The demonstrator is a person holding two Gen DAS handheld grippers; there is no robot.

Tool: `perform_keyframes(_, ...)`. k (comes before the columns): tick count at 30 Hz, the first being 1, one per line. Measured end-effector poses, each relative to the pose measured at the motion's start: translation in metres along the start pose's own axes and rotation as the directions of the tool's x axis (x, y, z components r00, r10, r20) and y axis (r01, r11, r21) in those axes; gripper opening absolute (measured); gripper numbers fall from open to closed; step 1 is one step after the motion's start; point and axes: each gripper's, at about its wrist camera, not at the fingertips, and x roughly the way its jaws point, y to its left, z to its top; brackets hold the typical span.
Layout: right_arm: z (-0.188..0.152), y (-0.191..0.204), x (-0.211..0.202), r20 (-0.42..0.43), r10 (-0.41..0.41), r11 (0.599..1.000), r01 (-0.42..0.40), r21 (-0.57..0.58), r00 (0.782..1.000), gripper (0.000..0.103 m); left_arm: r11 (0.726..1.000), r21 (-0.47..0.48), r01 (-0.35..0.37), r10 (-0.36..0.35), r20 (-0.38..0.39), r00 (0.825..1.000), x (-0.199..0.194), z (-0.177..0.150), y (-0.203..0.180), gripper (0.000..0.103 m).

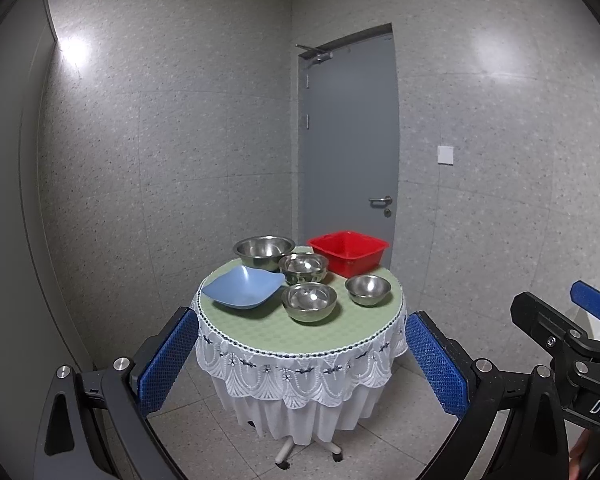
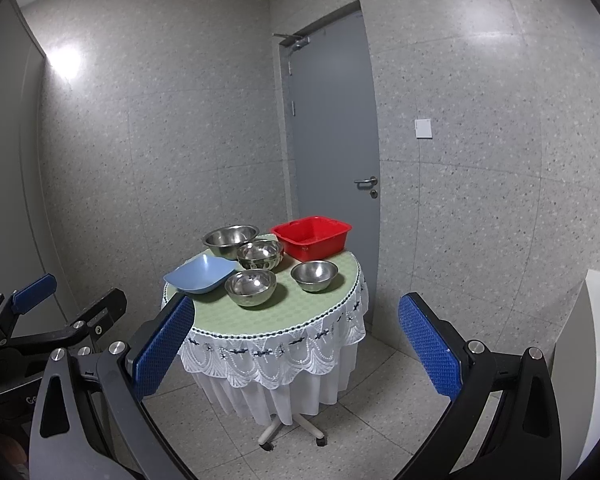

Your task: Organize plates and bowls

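Both tongs (image 1: pixel 300 356) (image 2: pixel 296 344) released; white counter (image 2: pixel 580 360) only in R view.

On the table (image 1: pixel 300 332): four bowls (image 1: pixel 309 301), dish (image 1: pixel 243 286) at left, tub (image 1: pixel 348 251) behind at right.

It looked like a bare, windowless room set up for recording rather than a lived-in home: speckled grey wall panels (image 1: pixel 204 128), a tiled floor (image 2: pixel 380 408), a plain grey door (image 1: pixel 348 132) with a closer, and one small lace-skirted round table (image 1: pixel 300 344) on a wheeled base.
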Motion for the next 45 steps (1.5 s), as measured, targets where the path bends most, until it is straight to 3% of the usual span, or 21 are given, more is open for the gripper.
perform_keyframes(15, 0.006, 0.006, 0.003, -0.012, -0.015, 1.000, 0.015, -0.002, 1.000, 0.103, 1.000, 0.008, 0.000, 0.000, -0.006, 1.000, 0.005, 0.004, 0.004, 0.102)
perform_keyframes(22, 0.016, 0.009, 0.021, -0.041, -0.048, 0.999, 0.049, 0.010, 0.998, 0.103, 0.999, 0.021, 0.026, -0.025, -0.034, 0.999, 0.027, 0.018, 0.013, 0.102)
perform_keyframes(34, 0.029, 0.037, 0.088, -0.100, -0.090, 0.993, 0.098, 0.071, 0.991, 0.103, 0.990, 0.060, 0.128, -0.121, -0.113, 0.986, 0.120, 0.061, 0.071, 0.102)
perform_keyframes(45, 0.050, 0.051, 0.162, -0.134, -0.082, 0.990, 0.096, 0.101, 0.988, 0.103, 0.989, 0.065, 0.133, -0.121, -0.154, 0.981, 0.211, 0.097, 0.112, 0.102)
